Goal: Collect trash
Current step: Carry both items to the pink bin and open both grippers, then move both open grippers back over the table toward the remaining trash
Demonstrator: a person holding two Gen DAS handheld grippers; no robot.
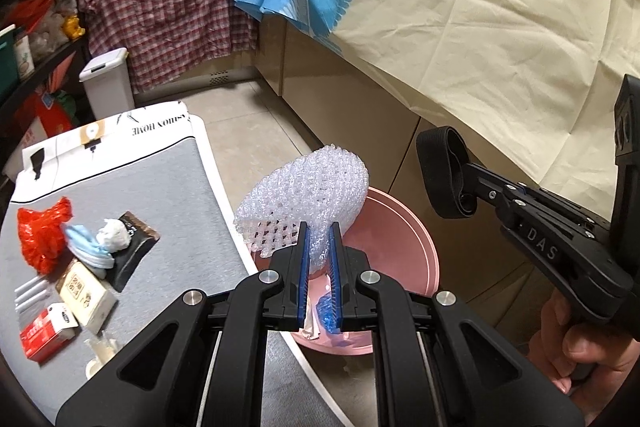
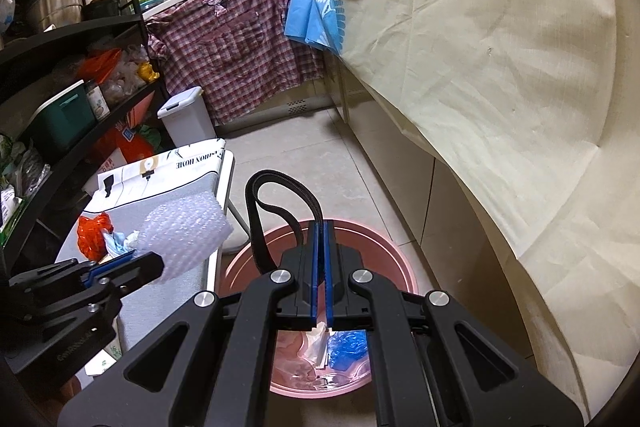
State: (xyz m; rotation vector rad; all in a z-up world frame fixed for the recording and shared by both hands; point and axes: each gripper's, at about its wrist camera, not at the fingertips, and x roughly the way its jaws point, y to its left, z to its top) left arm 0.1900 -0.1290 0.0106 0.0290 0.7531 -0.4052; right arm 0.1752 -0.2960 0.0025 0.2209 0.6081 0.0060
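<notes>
Pink plastic marks the landmark here: a basin (image 1: 404, 239) is seen on the floor, just beside the desk (image 1: 132, 187). A piece of bubble wrap (image 1: 308, 187) is grasped by the left gripper (image 1: 320, 247), its pads clamped on the lower edge, so the sheet stands up and fans out above them. It is held over the near rim of the basin, on the side toward the desk. A black strap (image 2: 276, 211) is pinched in the tightly closed right gripper (image 2: 322, 267), and its loop is hung above the middle of the basin. Some white paper and a blue bag are already seen inside the basin.

By this reading, both items are ready to be dropped. The strap is placed more centrally, so it could be released at once. The wrap is judged to need a small shift away from the desk first, because it is wide and light and could fall outside the rim. More trash (image 1: 84, 247) is left on the desk, well apart from the basin.
</notes>
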